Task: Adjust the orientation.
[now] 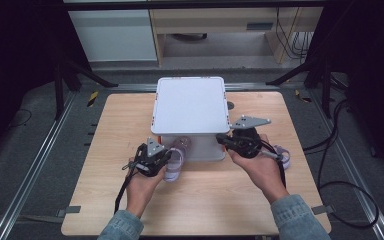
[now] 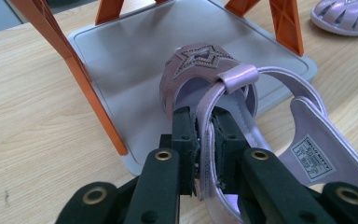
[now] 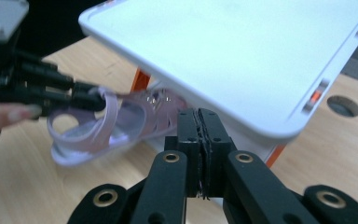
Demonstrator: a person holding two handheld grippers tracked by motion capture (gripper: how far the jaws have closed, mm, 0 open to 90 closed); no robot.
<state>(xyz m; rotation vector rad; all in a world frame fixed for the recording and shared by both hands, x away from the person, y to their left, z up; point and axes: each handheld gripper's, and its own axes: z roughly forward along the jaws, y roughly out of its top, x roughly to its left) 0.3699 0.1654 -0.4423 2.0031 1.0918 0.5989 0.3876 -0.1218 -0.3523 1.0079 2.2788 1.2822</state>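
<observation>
A person at a wooden table feeds a lilac child's sandal toe-first onto the grey lower shelf of a small two-tier rack that stands toward the table's far edge. The left gripper is clamped on the sandal's heel strap, one black jaw on each side of the band, a hold that leaves the toe free to lead into the gap. In the left gripper view the star-patterned toe already lies over the shelf while the heel and its printed insole label hang out past the shelf's near edge, above the wood.

The right gripper has its jaws pressed together on nothing. It hangs by the rack's near right corner, level with the white top shelf, and seems to be keeping out of the way.

The second sandal of the pair lies on the table near the right edge, just right of the right hand; it looks to be next in line.

Room is tight: the orange legs at the corners frame the opening, and the top shelf overhangs it, so the sandal will likely have to go in low and straight between the two near legs. Beyond the table's far edge stands a pale cabinet.
</observation>
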